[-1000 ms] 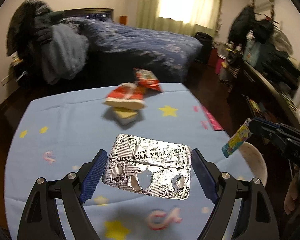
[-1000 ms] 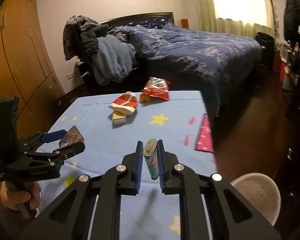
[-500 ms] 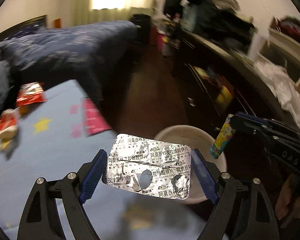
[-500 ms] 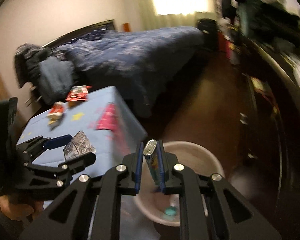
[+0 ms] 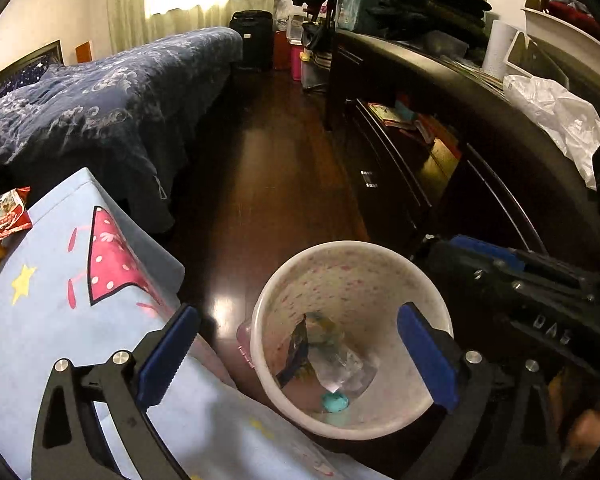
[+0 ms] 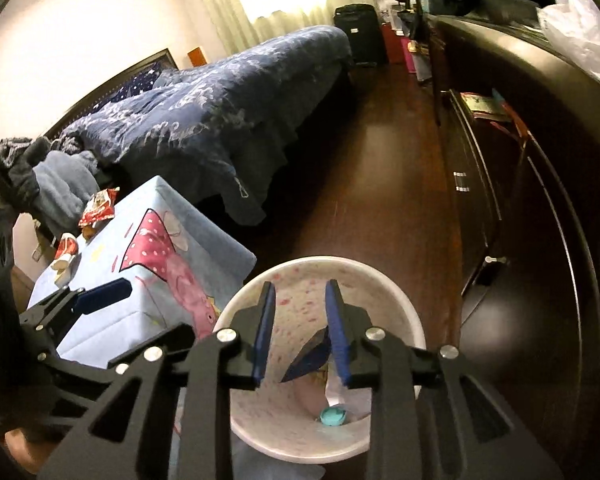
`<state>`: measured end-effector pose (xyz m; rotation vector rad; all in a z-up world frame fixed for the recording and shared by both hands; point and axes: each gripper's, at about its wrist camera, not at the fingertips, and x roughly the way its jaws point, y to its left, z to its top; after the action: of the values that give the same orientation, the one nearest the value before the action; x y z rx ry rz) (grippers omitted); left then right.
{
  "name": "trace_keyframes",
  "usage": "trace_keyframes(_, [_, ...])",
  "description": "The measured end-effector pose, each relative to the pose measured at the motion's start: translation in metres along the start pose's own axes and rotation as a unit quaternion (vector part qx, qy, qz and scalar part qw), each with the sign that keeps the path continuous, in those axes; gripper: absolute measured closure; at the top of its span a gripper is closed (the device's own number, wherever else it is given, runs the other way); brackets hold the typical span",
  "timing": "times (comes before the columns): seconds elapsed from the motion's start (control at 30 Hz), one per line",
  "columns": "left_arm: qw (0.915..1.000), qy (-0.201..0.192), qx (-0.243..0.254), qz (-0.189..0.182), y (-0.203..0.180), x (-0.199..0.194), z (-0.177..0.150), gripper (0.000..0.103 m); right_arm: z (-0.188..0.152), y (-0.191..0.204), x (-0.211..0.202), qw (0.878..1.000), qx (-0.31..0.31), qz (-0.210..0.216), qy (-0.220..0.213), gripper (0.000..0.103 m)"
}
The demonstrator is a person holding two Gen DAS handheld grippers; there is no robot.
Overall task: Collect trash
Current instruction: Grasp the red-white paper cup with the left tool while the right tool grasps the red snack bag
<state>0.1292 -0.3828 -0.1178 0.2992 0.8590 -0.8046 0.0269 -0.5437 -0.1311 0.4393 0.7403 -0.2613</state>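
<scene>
A white bin with pink specks (image 5: pixel 352 246) stands on the dark floor beside the table. My left gripper (image 5: pixel 296 340) hangs over it with its jaws opening wide and nothing between them. The silver blister pack (image 5: pixel 340 364) lies in the bin beside a dark wrapper (image 5: pixel 296 354) and a teal cap (image 5: pixel 334 402). My right gripper (image 6: pixel 300 320) is also above the bin (image 6: pixel 380 276), its jaws opening with nothing between the pads. The same wrapper (image 6: pixel 312 354) and cap (image 6: pixel 332 416) show below it. Each gripper appears in the other's view: the right gripper (image 5: pixel 460 248), the left gripper (image 6: pixel 148 312).
The table under a light blue cartoon cloth (image 5: pixel 60 320) is left of the bin, with red snack wrappers (image 6: pixel 100 206) at its far end. A bed with a navy quilt (image 5: pixel 100 112) lies beyond. A dark cabinet (image 5: pixel 480 140) runs along the right. Wooden floor (image 5: pixel 268 168) lies between.
Both grippers swung from over the table to over the bin. The left let go of the blister pack and the right let go of the small colourful tube; both now stand with bare jaws.
</scene>
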Motion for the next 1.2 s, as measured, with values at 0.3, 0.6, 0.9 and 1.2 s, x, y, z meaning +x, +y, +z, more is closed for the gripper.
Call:
trace_keyframes(0.3, [0.9953,-0.056,-0.06,0.05,0.068,-0.066,-0.02,0.004,0.004,0.067,-0.019,0.997,-0.065,0.037,-0.023,0.053])
trace_keyframes(0.6, [0.9682,-0.073,-0.165,0.173,0.202,-0.122,-0.055,0.004,0.005,0.221,0.016,0.973,-0.2,0.114,0.0,0.037])
trace_keyframes(0.9, [0.9501,-0.069,-0.212,0.219,0.296,-0.115,-0.043,0.004,0.067,0.306,0.09,0.968,-0.215,0.13,0.011,0.023])
trace_keyframes(1.2, [0.9505,-0.062,-0.209,0.221,0.336,-0.091,-0.015,0.004,0.134,0.382,0.215,0.97,-0.205,0.119,0.06,0.017])
